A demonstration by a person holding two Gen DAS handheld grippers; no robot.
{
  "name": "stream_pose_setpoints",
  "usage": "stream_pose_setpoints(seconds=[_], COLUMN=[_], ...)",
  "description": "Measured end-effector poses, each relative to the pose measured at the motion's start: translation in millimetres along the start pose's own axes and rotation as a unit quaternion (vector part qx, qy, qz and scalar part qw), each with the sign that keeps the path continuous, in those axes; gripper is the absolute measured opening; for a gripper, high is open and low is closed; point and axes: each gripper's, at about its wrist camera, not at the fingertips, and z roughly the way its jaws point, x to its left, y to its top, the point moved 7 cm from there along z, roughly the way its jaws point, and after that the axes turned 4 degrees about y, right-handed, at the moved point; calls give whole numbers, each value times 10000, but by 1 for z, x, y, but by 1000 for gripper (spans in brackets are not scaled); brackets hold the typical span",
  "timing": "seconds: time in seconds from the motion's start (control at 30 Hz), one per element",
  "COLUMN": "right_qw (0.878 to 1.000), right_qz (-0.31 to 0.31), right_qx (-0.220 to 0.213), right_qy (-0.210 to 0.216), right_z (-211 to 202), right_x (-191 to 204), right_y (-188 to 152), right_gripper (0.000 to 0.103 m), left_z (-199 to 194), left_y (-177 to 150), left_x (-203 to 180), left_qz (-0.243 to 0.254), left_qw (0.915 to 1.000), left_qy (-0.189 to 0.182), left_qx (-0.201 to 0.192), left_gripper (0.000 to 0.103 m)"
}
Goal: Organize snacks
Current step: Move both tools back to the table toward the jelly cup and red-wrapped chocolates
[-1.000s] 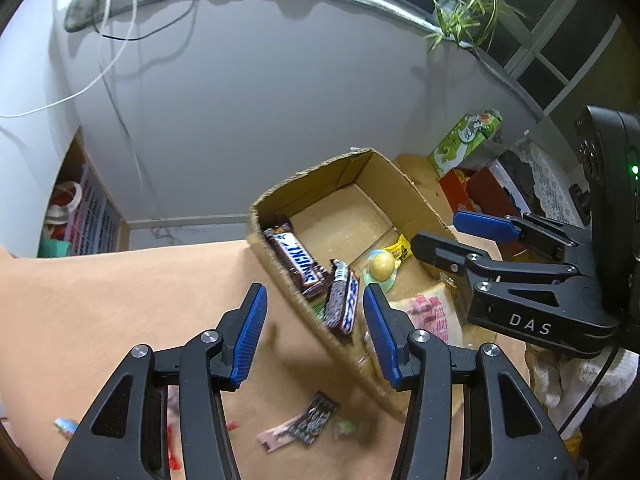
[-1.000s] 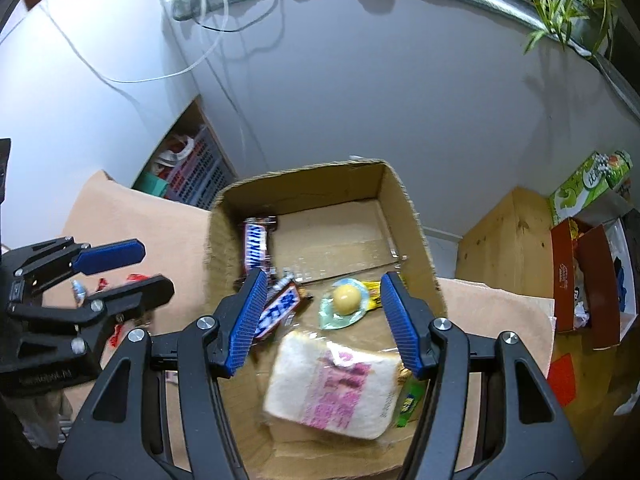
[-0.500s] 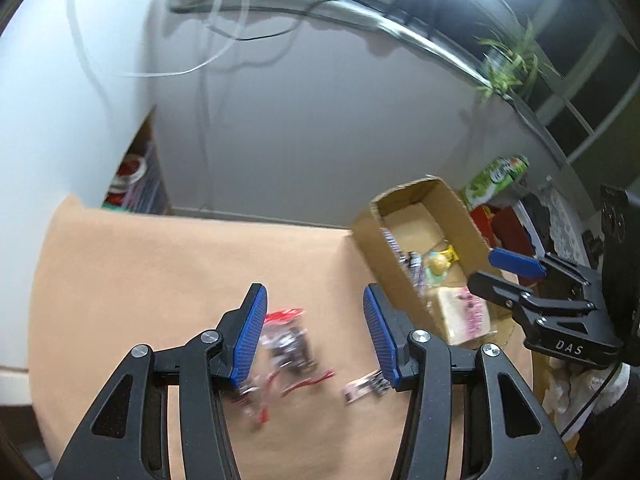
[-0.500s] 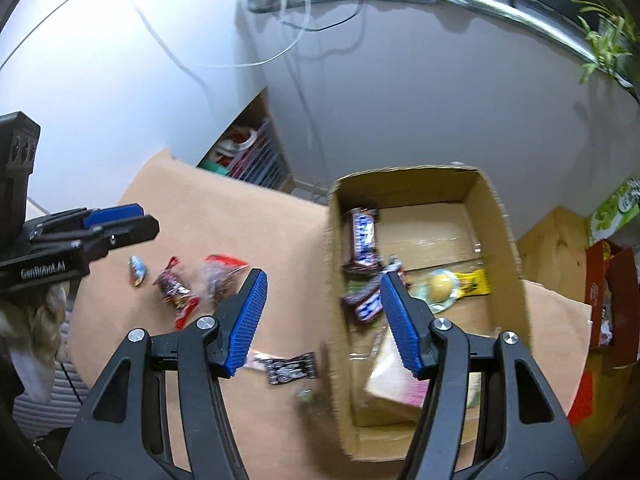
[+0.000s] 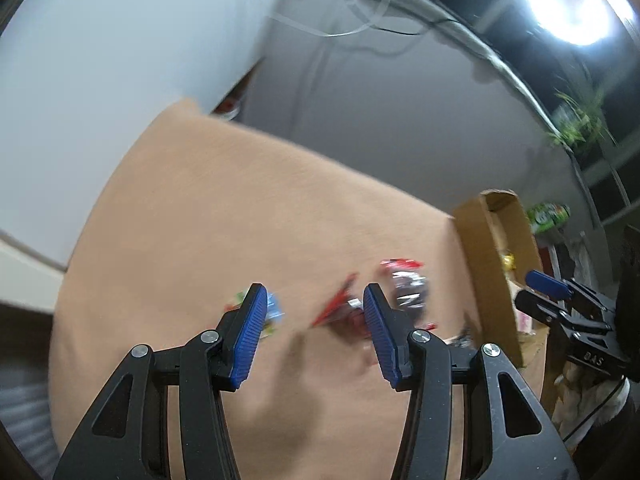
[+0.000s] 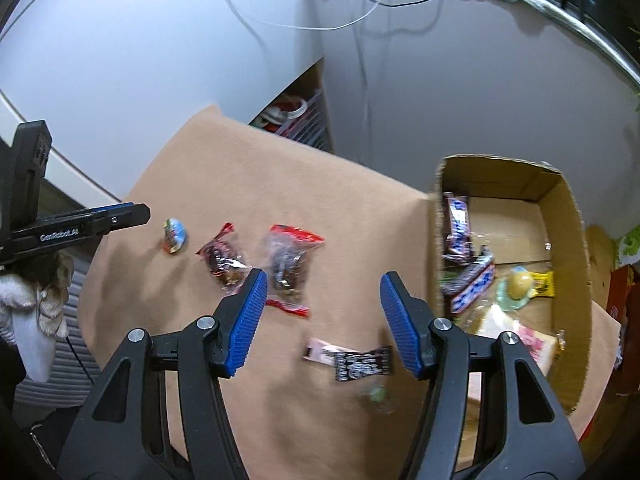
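Loose snacks left of the cardboard box point(image 6: 568, 208) are being approached; both grippers point(image 5: 312, 332) point(image 6: 320, 312) are spread, empty. A pinch on the red packet point(image 6: 290, 268) is judged next.

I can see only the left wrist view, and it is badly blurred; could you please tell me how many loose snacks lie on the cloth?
Observer: The right wrist view shows four sharply: a round foil candy, a red packet, a clear packet and a black wrapper.
Operator: Which one lies nearest the box?
Observer: The black wrapper, close to the cardboard box on its left side.
Operator: Is the right gripper holding anything?
Observer: No, the right gripper is open and empty above the cloth.
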Motion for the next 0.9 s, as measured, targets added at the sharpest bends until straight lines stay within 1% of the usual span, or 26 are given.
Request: stream_pose_setpoints(seconds=[0.1,0.23,0.3,0.37,0.47,0.73,0.9], right_qw=[9998,9988,9979,9965,9941,9886,9860], right_qz=[-125,-367,-510,-653,-862,-1170,-1250], right_qx=[83,237,324,430,597,932,1092], right_qy=[125,213,254,288,288,155,134], right_z=[9,25,34,44,59,94,112], right_x=[15,37,48,58,71,86,89], right_y=[-1,-3,-4,-5,-8,-8,-6], right_gripper=[62,62,62,67,67,67,67], left_z=[2,7,13,18,31,49,56], left_y=[-3,-7,-11,-15,-20,-25,-25], left_x=[17,25,24,25,25,18,19], left_qz=[-192,-275,-117,59,351,924,1036], left_qw=[9998,9995,9997,9994,9978,9929,9912], left_qy=[73,86,199,296,495,661,747], left_qx=[44,111,127,176,271,357,336], left_gripper=[49,49,49,49,49,49,49])
